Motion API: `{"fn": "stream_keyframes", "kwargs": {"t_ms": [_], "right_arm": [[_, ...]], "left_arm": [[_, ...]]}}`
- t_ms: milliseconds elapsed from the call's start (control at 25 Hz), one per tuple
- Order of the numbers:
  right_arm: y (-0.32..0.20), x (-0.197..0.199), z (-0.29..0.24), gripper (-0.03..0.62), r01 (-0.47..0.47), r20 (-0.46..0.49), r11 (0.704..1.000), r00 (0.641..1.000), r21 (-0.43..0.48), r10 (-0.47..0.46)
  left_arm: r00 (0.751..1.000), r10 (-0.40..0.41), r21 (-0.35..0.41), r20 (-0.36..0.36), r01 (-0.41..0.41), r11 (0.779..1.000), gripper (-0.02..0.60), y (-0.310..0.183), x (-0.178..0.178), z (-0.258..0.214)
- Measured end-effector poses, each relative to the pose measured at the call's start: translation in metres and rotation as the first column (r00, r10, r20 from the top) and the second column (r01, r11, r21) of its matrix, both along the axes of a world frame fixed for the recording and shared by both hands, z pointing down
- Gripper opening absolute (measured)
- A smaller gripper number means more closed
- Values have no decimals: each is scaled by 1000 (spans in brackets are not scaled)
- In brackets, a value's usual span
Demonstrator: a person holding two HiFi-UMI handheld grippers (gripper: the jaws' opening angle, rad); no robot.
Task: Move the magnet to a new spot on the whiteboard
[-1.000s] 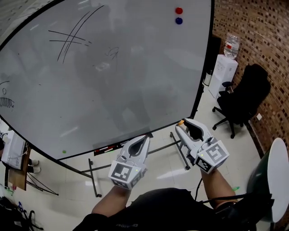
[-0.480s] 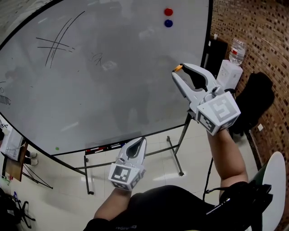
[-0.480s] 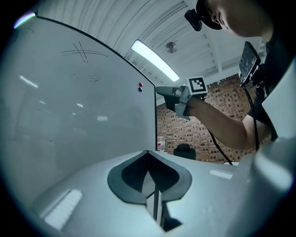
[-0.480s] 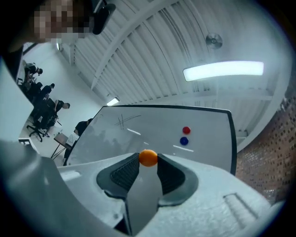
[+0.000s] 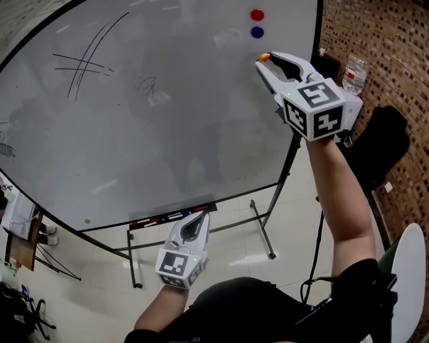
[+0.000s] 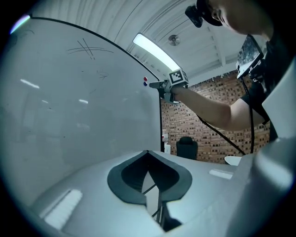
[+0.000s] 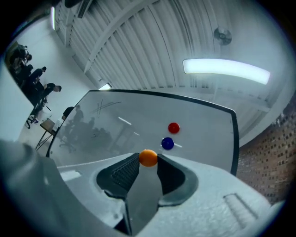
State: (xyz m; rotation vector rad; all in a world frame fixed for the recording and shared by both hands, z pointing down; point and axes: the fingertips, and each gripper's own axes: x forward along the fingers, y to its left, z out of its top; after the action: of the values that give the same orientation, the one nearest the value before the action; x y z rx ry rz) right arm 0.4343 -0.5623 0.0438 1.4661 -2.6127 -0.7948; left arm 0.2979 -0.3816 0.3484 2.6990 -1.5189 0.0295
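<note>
My right gripper has its fingers clamped on the orange magnet, up near the whiteboard. Bare board lies left; red magnet and blue magnet just beyond. Left gripper low, fingers together, empty.

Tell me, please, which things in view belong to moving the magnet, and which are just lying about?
Belong to the job:
orange magnet, gripped in the jaws of the right gripper; whiteboard.

Just lying about:
red magnet and blue magnet on the board; water bottle; black office chair; left gripper, held low and empty.
</note>
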Motion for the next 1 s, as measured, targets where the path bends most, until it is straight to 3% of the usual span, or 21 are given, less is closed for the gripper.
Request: {"fn": "stream_keyframes", "kwargs": {"t_ms": [400, 1000], "right_arm": [[-42, -2, -12, 112, -150, -104, 988, 984, -29, 146], [-62, -5, -9, 114, -204, -131, 978, 972, -41, 197]], "left_arm": [[1000, 8, 22, -28, -7, 1000, 15, -4, -23, 9], [999, -4, -9, -46, 4, 1000, 15, -7, -32, 15]]}}
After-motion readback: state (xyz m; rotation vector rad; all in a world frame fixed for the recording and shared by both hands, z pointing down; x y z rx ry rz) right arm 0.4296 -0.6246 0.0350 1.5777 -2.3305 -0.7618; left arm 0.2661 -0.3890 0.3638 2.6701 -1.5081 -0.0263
